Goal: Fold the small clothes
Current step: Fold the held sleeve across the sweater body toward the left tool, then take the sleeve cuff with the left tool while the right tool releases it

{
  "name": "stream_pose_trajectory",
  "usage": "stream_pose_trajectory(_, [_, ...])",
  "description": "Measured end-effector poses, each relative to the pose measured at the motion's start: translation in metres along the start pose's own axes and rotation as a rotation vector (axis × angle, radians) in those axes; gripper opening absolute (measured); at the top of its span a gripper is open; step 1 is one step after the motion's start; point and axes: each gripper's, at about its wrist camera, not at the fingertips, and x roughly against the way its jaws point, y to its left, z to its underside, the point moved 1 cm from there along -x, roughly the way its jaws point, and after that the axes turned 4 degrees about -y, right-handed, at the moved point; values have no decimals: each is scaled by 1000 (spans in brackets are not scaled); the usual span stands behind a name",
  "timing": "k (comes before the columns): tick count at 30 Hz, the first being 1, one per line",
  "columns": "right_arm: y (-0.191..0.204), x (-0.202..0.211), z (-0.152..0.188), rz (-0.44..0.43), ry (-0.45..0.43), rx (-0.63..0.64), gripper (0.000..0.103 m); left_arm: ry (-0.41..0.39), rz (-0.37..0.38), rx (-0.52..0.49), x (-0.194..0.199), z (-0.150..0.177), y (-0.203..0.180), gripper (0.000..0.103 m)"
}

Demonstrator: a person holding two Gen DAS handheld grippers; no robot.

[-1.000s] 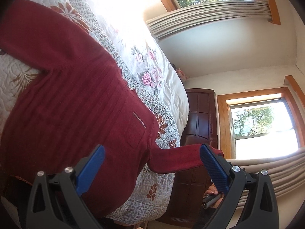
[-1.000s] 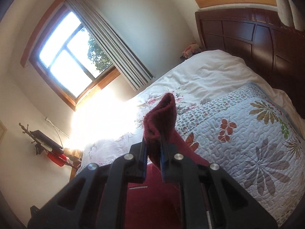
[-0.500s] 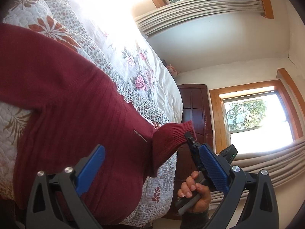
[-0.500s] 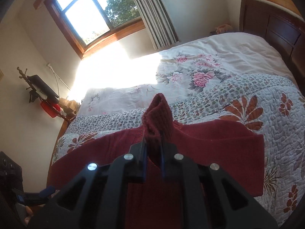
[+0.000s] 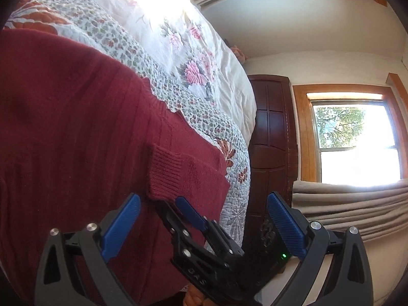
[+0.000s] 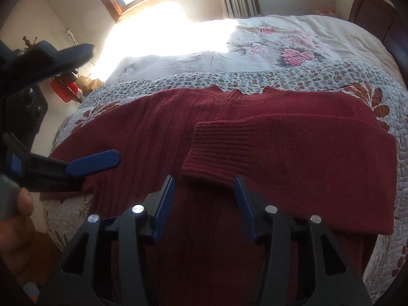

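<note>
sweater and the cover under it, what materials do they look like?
Sweater: looks like soft matte knit, wool or acrylic; ribbed cuff and vertical ribs show. Bedspread: seems a quilted cotton-type fabric; stitched puckers, printed flowers, no sheen.

Both claws, left [image 5: 204,211] and right [image 6: 205,191], apparently gaping, nothing gripped.

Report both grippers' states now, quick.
Left gripper: open, holding nothing, over the sweater.
Right gripper: open, empty; the sleeve cuff lies just ahead of it.
</note>
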Motion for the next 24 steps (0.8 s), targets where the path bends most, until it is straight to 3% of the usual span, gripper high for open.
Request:
stream_pose_trajectory(3, [-15,29,22,-4,2,-37,52,41,-54,13,-28,-4,12,99])
stream_pose_trajectory(9, [-36,69,57,-21,2,-140,57,199,-116,53,-84,-5,23,99])
stream_pose_trajectory(15, [-39,82,69,-49,4,-195,59,240,-80,67,-98,-17,14,98])
stream_pose_trajectory(16, [-38,83,70,-52,2,-200,59,243,-88,60,-98,-17,13,91])
stream_pose_trajectory(17, [-37,86,72,-55,0,-203,59,251,-115,40,-99,-17,12,62])
stream_pose_trajectory(18, [-36,88,73,-57,-3,-204,59,265,-150,24,-102,-18,11,41])
stream_pose_trajectory(19, [-35,90,74,-58,-6,-205,59,276,-162,31,-104,-18,13,11])
stream_pose_trajectory(24, [-31,91,77,-59,2,-204,59,245,-179,16,-93,-18,9,6])
